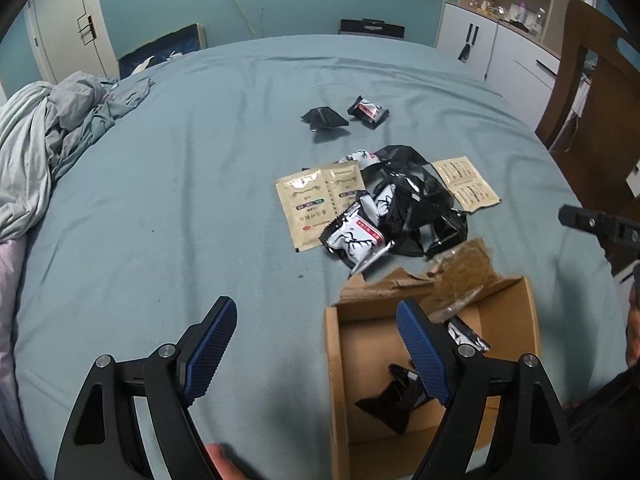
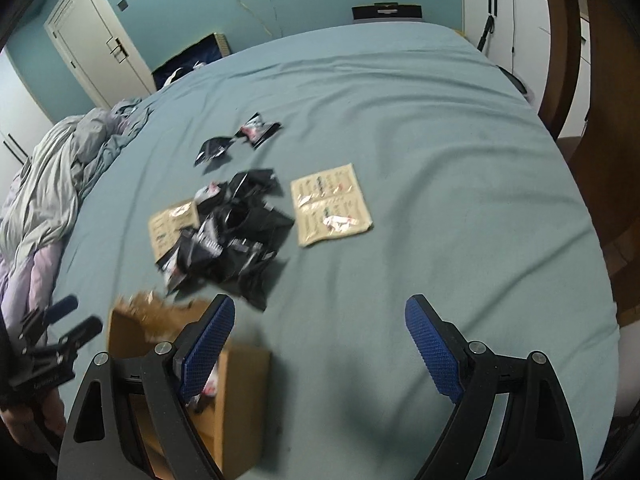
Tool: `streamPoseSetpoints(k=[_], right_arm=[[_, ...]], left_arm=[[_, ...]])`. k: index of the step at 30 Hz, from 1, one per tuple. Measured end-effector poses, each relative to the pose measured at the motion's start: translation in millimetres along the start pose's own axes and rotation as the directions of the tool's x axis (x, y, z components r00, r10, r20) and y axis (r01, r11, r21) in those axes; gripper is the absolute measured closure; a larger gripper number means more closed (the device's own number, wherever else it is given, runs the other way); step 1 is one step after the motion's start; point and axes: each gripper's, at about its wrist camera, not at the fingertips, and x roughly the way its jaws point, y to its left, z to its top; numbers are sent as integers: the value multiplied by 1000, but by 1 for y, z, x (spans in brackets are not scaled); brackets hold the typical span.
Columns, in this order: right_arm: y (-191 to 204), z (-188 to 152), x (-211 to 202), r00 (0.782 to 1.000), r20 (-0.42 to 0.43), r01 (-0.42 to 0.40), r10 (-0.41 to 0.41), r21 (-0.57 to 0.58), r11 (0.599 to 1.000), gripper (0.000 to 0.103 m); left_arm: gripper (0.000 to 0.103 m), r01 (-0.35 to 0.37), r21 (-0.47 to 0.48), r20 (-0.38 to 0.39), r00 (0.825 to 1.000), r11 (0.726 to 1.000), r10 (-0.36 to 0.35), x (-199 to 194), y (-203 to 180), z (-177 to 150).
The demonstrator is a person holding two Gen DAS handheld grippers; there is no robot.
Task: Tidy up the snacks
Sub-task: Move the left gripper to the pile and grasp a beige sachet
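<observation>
Open cardboard box (image 1: 516, 312) at 5 o'clock on the bed (image 1: 180, 200), holding black-and-white snack packets (image 1: 400, 400). Snack pile (image 1: 400, 208) at 12 o'clock of the box, between two tan sachets (image 1: 312, 204), long axes toward 1 o'clock. Left gripper (image 1: 316, 348) and right gripper (image 2: 320, 344): jaws wide apart, holding nothing.

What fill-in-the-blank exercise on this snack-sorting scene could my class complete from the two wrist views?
1. The snack packets lie on a bed covered with a ____ sheet.
2. A few black packets already lie inside the ____ box.
3. The jaws of the left gripper and the right gripper both stand ____.
4. Two small packets lie apart from the main pile, ____ from the box.

Missing words: blue; cardboard; open; farther
</observation>
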Motion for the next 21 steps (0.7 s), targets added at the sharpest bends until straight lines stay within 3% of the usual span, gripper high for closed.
streamPoseSetpoints(k=[9,16,21], right_arm=[[-27,34,44,999,-14,53,-52,62,997,16],[-49,51,98,995,-99,-9,28,181,983,16],[-32,67,124,993,-113,-19,28,85,996,16]], left_arm=[[20,-1,-49,-15,1000,999,1,9,11,5],[20,0,-78,-21,1000,997,-2,15,21,12],[20,26,-118,-46,998,993,-32,22,30,14]])
